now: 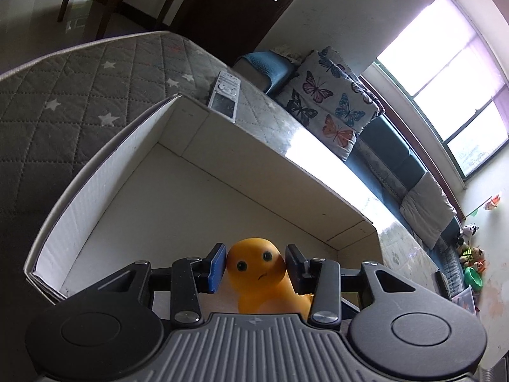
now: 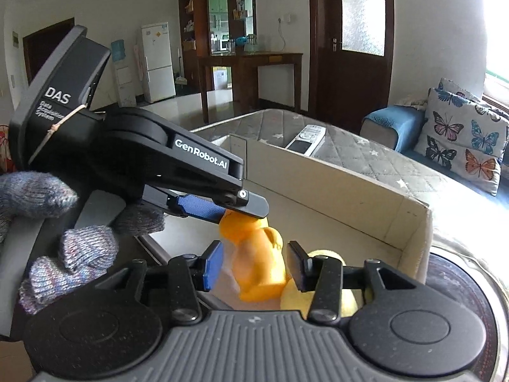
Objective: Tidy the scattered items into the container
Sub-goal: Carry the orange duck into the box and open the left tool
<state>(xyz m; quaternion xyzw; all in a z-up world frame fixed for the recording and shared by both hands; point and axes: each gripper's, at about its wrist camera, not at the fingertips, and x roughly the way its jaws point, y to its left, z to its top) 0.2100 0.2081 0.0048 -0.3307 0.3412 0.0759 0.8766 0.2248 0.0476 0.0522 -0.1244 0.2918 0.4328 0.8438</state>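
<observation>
An orange rubber toy with black eyes point(image 1: 256, 262) sits between the fingers of my left gripper point(image 1: 256, 265), which is shut on its head just inside the near wall of the white cardboard box point(image 1: 197, 127). In the right wrist view the same toy point(image 2: 254, 254) hangs from the left gripper point(image 2: 237, 210) over the box point(image 2: 350, 172). My right gripper point(image 2: 254, 269) is open, its pads either side of the toy's body with gaps. A yellow item point(image 2: 324, 289) lies under the right finger.
The box stands on a grey quilted star-patterned mattress point(image 1: 79, 89). A silver remote point(image 1: 224, 97) lies just beyond the box's far wall. A sofa with a butterfly cushion point(image 1: 327, 102) runs along the right under the window. Toys sit on the floor at far right.
</observation>
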